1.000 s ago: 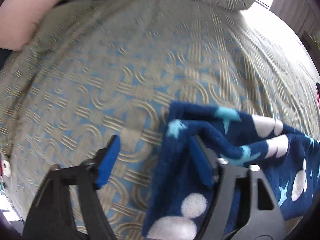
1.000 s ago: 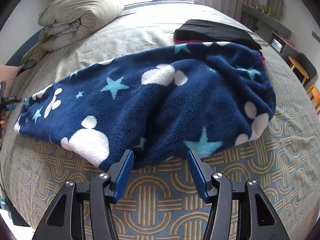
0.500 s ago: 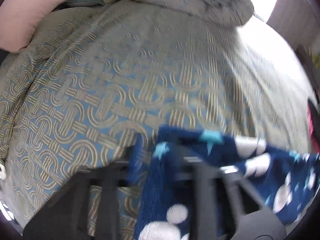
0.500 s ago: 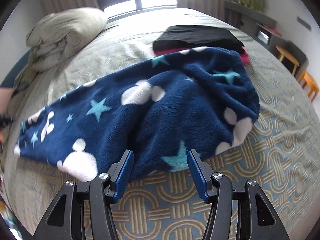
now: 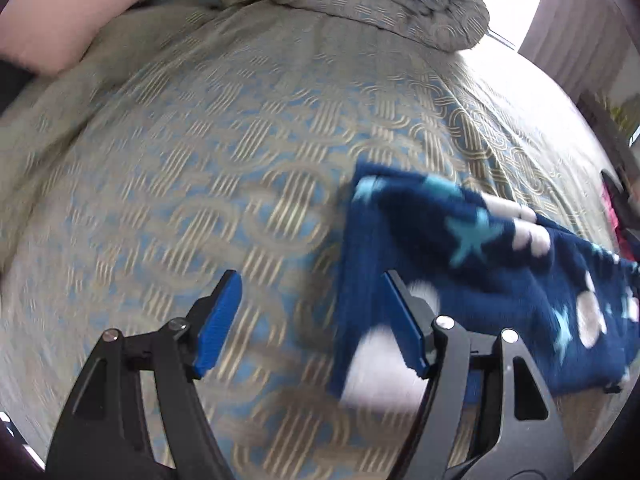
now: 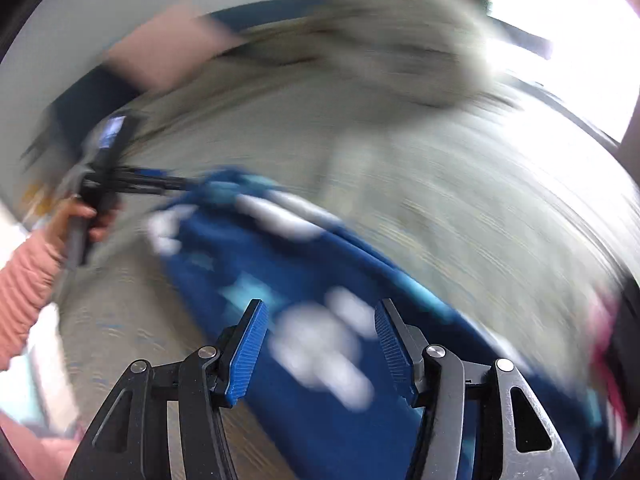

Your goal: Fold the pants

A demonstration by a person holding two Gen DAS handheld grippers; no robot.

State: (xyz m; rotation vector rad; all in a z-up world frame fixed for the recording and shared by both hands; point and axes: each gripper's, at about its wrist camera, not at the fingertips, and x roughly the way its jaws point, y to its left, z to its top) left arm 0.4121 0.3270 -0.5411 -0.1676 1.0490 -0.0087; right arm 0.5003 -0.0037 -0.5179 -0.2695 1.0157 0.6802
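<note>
- Left wrist view: the left tongs point(image 5: 310, 322) stand wide apart above the bed point(image 5: 240, 160), with nothing between the blue pads; the right-hand finger overlaps the near end of the pants point(image 5: 472, 264) but does not clamp it.
- The pants, dark blue fleece with pale stars and white blobs, lie on the patterned bedspread and run from just in front of these tongs off toward the bed's right edge.
- A bundled duvet point(image 5: 360, 4) sits at the far end of the bed, and a pink pillow point(image 5: 60, 20) at its far left corner.
- Half a second ago this view was heavily smeared and the fingers looked closer together around the cloth's end; now the picture is sharper and the gap between them is plainly wide.
- Right wrist view: the right tongs point(image 6: 318, 346) are also apart and empty, poised over the middle of the pants point(image 6: 304, 280); the whole picture is badly motion-blurred.
- At the left edge the person's left hand point(image 6: 86, 218), in a pink ribbed sleeve, holds the other tool, whose tip reaches the far end of the pants.
- Half a second ago this camera faced the window and a dark folded pile; now it faces the pillow end of the bed.
- No readable writing or labels in either view.
</note>
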